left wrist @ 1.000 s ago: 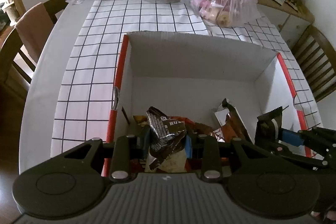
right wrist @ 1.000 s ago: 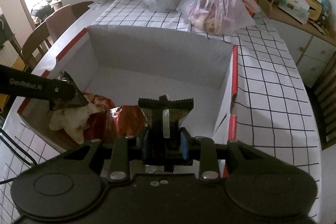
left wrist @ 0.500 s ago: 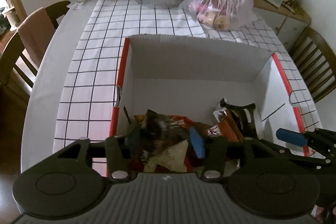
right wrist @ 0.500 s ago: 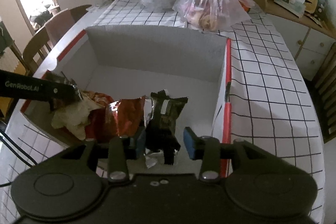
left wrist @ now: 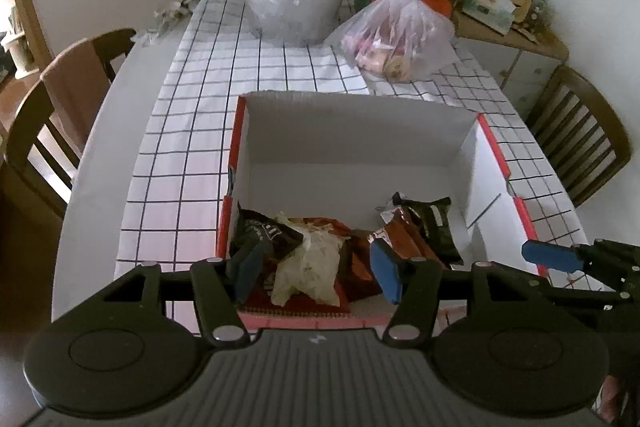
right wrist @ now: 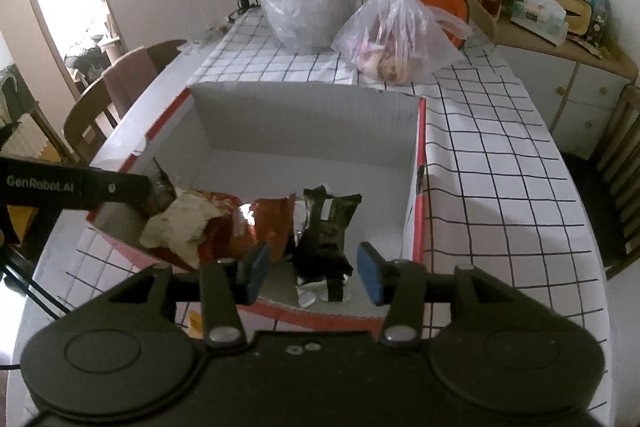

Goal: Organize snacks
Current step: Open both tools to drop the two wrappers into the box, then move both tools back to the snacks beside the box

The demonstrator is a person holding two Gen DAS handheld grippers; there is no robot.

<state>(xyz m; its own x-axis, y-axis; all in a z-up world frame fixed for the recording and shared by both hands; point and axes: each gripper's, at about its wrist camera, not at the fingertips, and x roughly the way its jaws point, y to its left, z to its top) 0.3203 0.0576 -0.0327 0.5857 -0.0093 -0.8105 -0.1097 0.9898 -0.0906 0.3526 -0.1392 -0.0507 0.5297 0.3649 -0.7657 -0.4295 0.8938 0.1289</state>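
Both hand-held grippers are open and empty: left (left wrist: 316, 269), right (right wrist: 312, 273). The snacks (left wrist: 308, 255) lie in the near end of the box (left wrist: 360, 123) on the table (left wrist: 192, 131). The black packet (right wrist: 326, 227) lies just ahead of the right gripper, long axis pointing away; the right is nearer.

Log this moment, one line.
left gripper: open | right gripper: open | snacks: in box | nothing held
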